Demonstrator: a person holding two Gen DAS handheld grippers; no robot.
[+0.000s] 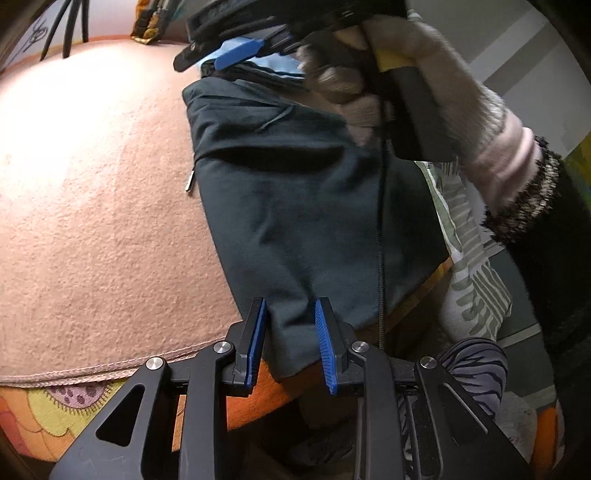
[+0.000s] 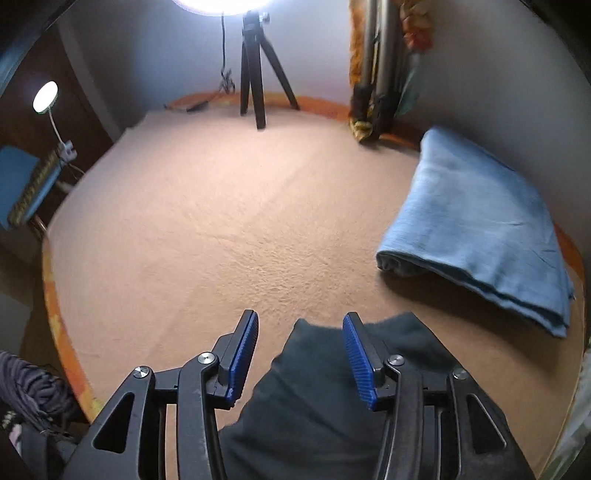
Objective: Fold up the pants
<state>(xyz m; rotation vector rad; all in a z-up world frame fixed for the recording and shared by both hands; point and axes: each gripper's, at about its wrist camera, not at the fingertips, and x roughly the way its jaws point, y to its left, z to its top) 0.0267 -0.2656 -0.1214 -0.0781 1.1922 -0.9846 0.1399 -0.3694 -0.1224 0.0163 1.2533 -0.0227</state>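
The right gripper is cut off by the top edge of the left wrist view, and its fingers are blurred. The dark pants run beneath the gripper body in the right wrist view, so their near portion is hidden. The lamp is cropped by the top edge.

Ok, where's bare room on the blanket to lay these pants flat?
Widest bare patch: the pink blanket between the tripod, the dark pants and the folded blue cloth. Crowded on the right, by that cloth.

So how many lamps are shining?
2: a big bright lamp at the top above the tripod, and a small round lamp at the left. Others may be hidden.
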